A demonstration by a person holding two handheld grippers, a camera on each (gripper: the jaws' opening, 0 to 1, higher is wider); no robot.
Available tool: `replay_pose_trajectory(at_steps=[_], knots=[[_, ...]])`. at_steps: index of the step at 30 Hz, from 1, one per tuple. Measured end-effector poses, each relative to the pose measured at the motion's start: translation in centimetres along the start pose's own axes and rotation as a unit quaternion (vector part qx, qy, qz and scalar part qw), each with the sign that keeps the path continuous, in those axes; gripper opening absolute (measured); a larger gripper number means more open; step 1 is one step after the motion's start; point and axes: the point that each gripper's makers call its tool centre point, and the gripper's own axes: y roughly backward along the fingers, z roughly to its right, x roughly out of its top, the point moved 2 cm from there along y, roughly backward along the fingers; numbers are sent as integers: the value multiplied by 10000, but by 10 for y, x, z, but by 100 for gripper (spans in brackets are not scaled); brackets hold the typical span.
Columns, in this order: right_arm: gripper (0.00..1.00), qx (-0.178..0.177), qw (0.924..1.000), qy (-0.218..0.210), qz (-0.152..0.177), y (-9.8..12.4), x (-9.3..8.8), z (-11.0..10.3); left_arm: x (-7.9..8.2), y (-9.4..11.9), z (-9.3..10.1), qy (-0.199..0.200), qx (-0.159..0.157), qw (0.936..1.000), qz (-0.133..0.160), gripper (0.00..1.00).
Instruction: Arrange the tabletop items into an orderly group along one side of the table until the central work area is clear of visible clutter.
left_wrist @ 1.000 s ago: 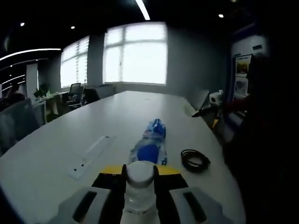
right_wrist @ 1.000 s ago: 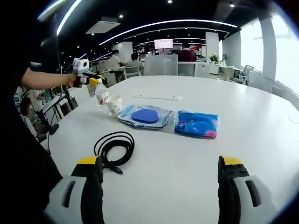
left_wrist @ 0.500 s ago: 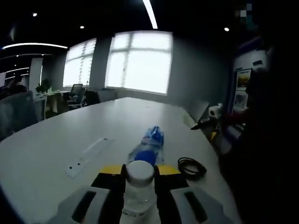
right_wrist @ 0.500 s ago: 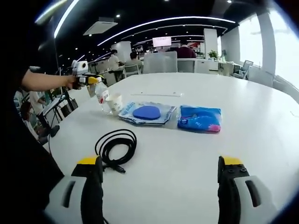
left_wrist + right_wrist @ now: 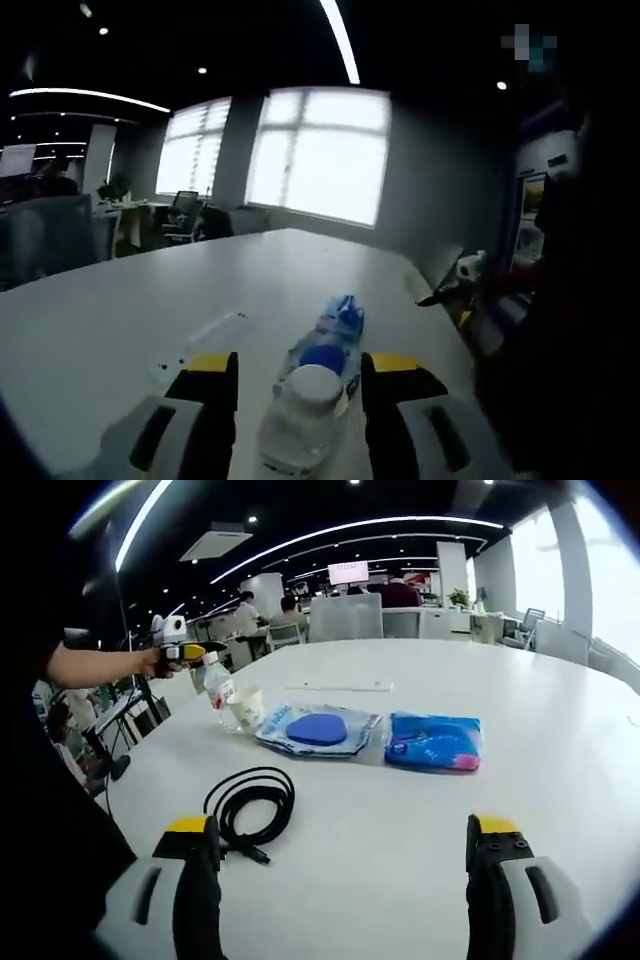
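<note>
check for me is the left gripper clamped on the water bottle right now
No. In the left gripper view the left gripper has its jaws spread wide, and the water bottle stands between them with a gap on each side.

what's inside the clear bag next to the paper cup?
A flat blue round pad shows through the clear bag, lying on the table beside the paper cup. Whatever is under the pad is covered, so I can't tell.

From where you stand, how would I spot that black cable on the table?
Start at the big white table. Along its near side runs a row: a water bottle, a paper cup and two blue packets. The black cable lies apart, nearer the right gripper, the one dark, coiled loop among them.
</note>
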Motion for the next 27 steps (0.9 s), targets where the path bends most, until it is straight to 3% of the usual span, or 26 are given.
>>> replay_pose_trajectory(at_steps=[4,11,15,19,27], knots=[[100,33,10000,-30,7,-2,2,0,3,6,2,21,191,9998,18,65],[100,110,9999,-7,70,-3,5,-3,12,30,5,-181,542,9983,76,72],[100,108,9999,-2,129,-2,6,-4,12,42,13,-89,728,9973,64,81],[100,125,9997,28,188,0,9,-7,6,57,28,-118,893,9959,76,77],[100,137,9993,134,310,4,14,-11,-5,64,59,134,1122,9936,26,90]])
